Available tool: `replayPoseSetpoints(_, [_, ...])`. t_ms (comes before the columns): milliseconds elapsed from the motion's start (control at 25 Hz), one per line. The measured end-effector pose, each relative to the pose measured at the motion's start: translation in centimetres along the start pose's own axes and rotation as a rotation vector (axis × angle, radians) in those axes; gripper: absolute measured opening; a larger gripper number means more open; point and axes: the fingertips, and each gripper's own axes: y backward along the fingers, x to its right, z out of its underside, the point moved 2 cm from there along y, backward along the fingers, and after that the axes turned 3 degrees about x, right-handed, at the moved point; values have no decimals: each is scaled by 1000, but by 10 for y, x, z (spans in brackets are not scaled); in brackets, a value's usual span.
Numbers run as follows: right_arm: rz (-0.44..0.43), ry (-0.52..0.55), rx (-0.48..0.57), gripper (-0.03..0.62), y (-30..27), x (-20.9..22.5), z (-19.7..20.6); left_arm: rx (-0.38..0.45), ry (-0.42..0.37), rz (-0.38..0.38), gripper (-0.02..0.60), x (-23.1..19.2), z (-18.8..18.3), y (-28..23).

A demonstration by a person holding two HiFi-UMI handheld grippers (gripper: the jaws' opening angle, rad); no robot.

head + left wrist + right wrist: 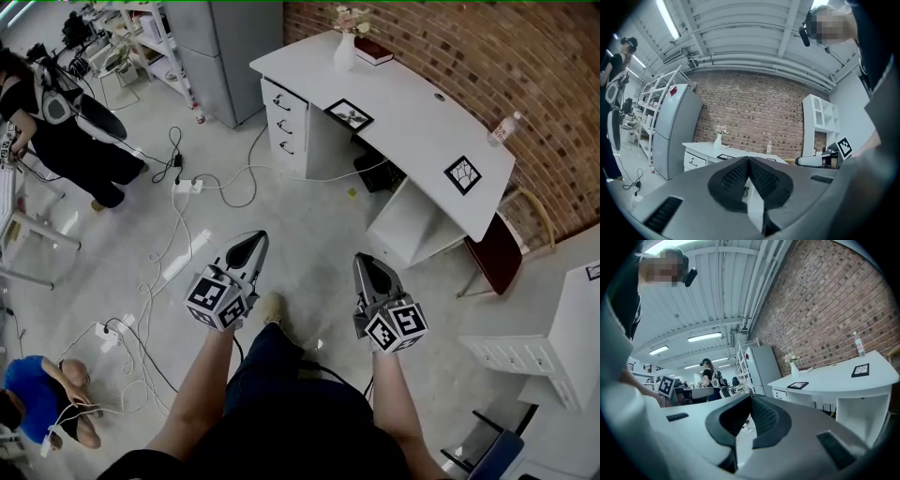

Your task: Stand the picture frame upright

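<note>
Left gripper (251,246), right gripper (368,265) are sitting closed, empty. Picture frame (349,114) and second frame (462,174) are lying flat on desk (412,122), well ahead. Only head view is showing cables (176,159) crossing floor between.

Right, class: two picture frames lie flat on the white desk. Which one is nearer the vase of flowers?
The picture frame toward the end with the drawers; the other frame lies toward the bottle end.

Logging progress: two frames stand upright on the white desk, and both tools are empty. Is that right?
Not quite. Both frames lie flat on the white desk, not upright, as the head view shows. The left tool and right tool are empty.
</note>
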Motion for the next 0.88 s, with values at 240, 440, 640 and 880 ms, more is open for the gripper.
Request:
replayPoseSetpoints(240, [32,-18,-4,6,-45,23,-6,-18,3,28,0,-38,-8,-43])
replayPoseSetpoints(440, [49,-34,-6,5,-80,36,-8,-35,7,57,0,-66,-11,-74])
replayPoseSetpoints(640, [73,-39,-8,6,-112,47,-8,-54,17,88,0,-93,-10,-100])
replayPoseSetpoints(880, [123,-59,-8,6,-142,61,-7,-64,18,124,0,-124,-15,-128])
